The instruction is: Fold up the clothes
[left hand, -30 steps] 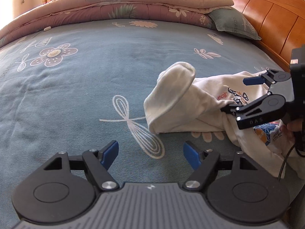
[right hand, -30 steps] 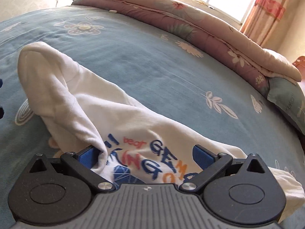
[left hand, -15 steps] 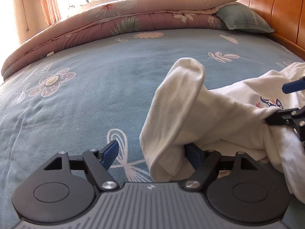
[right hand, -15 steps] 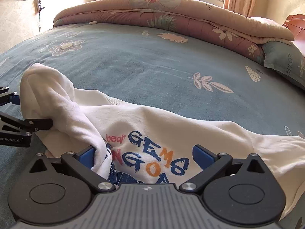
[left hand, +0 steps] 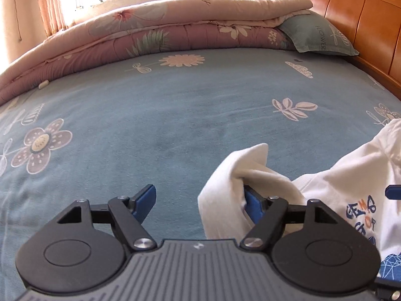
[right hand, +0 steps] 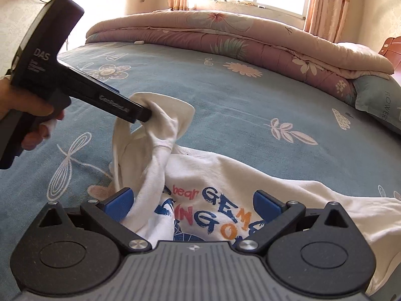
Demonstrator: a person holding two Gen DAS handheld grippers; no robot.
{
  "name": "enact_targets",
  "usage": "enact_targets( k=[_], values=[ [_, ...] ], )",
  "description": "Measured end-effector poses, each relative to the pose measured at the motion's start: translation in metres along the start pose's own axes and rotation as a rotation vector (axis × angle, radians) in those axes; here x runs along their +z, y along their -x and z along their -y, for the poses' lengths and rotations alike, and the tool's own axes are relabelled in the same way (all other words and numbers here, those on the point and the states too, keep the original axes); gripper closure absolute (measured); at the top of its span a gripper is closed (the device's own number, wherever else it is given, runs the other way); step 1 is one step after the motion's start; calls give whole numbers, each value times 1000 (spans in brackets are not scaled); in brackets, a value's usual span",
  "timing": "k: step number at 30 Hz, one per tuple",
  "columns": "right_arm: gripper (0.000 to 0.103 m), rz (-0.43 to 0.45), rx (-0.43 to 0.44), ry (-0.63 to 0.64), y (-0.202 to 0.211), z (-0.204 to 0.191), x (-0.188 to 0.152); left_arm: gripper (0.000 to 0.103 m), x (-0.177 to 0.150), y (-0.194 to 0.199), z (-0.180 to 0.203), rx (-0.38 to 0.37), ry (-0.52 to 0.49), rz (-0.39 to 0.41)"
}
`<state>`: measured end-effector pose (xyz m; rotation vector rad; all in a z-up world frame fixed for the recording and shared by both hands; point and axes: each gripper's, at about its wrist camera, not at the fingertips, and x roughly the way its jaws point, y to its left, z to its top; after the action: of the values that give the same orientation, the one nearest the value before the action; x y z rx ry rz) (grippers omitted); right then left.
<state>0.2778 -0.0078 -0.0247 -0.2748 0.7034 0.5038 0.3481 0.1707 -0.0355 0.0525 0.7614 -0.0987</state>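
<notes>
A white shirt (left hand: 351,188) with a colourful print lies crumpled on the blue bed sheet (left hand: 150,125). Its sleeve (left hand: 233,173) drapes over the right finger of my left gripper (left hand: 198,200), whose jaws are closing but still stand wide, the left pad bare. In the right wrist view the left gripper (right hand: 140,107) pokes into the raised sleeve (right hand: 163,115), a hand (right hand: 25,115) on its handle. My right gripper (right hand: 193,200) is open over the printed shirt (right hand: 225,175); bunched cloth lies between its fingers against the left pad.
A folded floral quilt (left hand: 163,32) runs along the far side of the bed, with a teal pillow (left hand: 315,35) beside it. A wooden headboard (left hand: 363,25) stands at the right. Blue sheet stretches left of the shirt.
My left gripper has moved in to the shirt, and the sleeve now hangs over its right finger. The sleeve end stands lifted off the sheet. The right gripper stays over the print.
</notes>
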Motion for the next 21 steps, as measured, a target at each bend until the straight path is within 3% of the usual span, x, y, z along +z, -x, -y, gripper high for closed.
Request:
enact_targets(
  k=[4,7,9,10,11,15,19,21],
  values=[
    [0,-43,-39,70,-6,-4,-15,28,-32,29,1,-25,58,2],
    [0,-33,-25,11,-1,4,-17,31,-57,50,-1,-89,188,0],
    [0,-23,-22,-13,2,6,-19,43,-71,54,1,-121,247,-10],
    [0,-20,-20,-18,3,6,-20,63,-77,53,3,-120,275,-12],
    [0,-18,-17,-21,6,6,-21,74,-82,51,4,-120,308,-19],
    [0,-4,-11,-33,16,8,-24,81,-92,39,4,-161,448,-28],
    [0,1,-12,-64,20,15,-27,81,-91,33,14,-118,451,-14],
    [0,2,-10,-74,21,18,-28,98,-91,34,16,-98,449,-10]
  ],
)
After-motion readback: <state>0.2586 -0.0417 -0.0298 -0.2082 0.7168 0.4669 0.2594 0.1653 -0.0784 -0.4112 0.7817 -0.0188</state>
